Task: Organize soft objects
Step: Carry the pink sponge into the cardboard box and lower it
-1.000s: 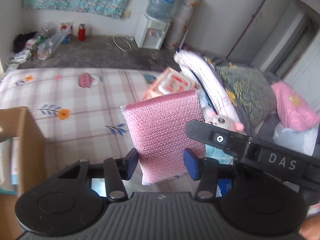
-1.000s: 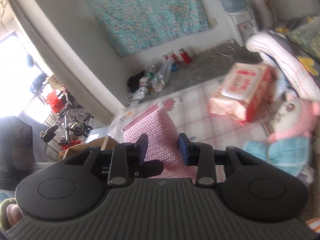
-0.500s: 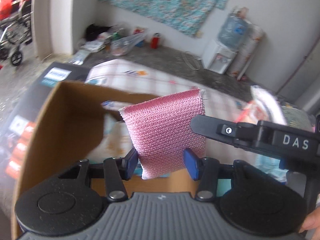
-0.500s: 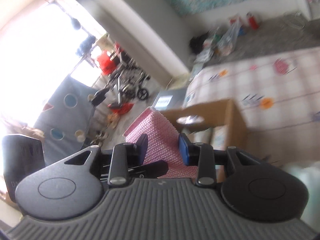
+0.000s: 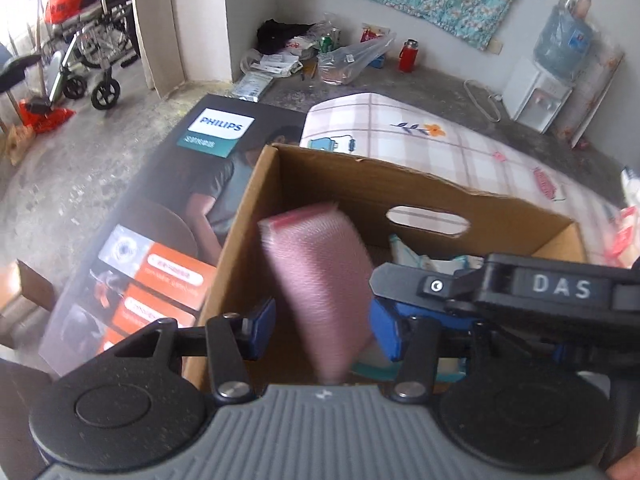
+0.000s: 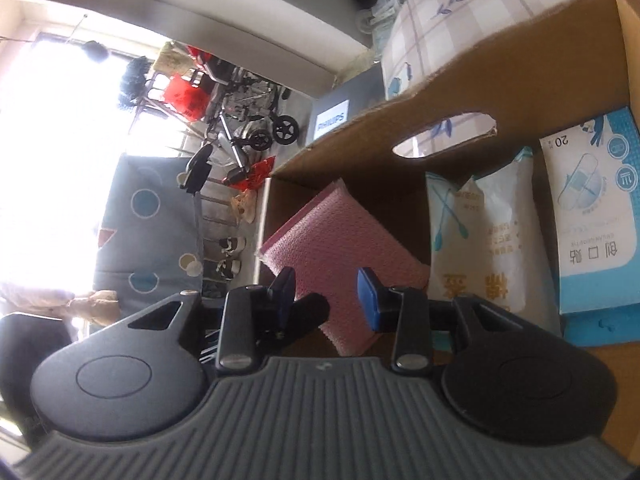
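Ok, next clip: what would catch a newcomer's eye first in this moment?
The pink mesh pad, blurred, sits between the fingers of the left tool over the open cardboard box, and shows between those of the right tool too. Inside the box stand a white packet and a blue-and-white packet. Left of the box lies a dark Philips carton.

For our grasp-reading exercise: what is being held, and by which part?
The pink bubble-textured padded pouch, pinched across its lower end by the right claw; the left claw stands open around it.
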